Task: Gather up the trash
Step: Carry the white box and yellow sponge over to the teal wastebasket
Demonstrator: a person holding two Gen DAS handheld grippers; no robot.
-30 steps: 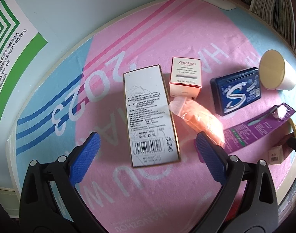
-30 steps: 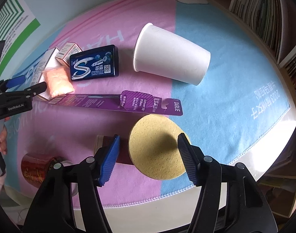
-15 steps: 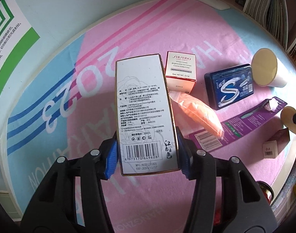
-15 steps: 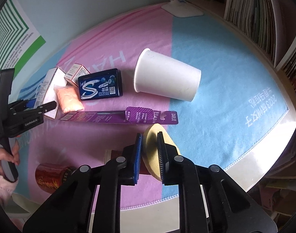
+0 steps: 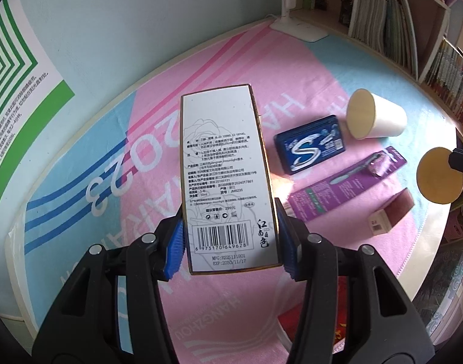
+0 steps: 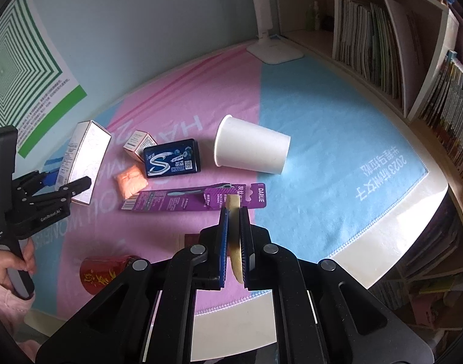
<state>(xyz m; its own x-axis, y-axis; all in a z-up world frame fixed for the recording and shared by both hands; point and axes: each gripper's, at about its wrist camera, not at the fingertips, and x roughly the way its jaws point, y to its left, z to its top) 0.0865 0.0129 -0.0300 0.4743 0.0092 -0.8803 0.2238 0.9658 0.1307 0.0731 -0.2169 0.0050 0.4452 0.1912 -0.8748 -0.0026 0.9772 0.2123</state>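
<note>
A: What's each hand holding, left to right?
B: The left gripper [image 5: 229, 236] clamps a tall white box [image 5: 225, 176], lifted off the cloth [image 5: 368, 79]. The right gripper [image 6: 234, 236] pinches a round yellow pad [image 6: 235, 242] edge-on, above the near purple card [image 6: 195, 201].

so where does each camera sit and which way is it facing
Left wrist: on the left gripper, looking down along its fingers at the white carton they clamp over the pink towel.
Right wrist: on the right gripper, looking down along its fingers, shut on a yellow disc; a hand shows at left.
Shared: carton, blue gum box, paper cup.
</note>
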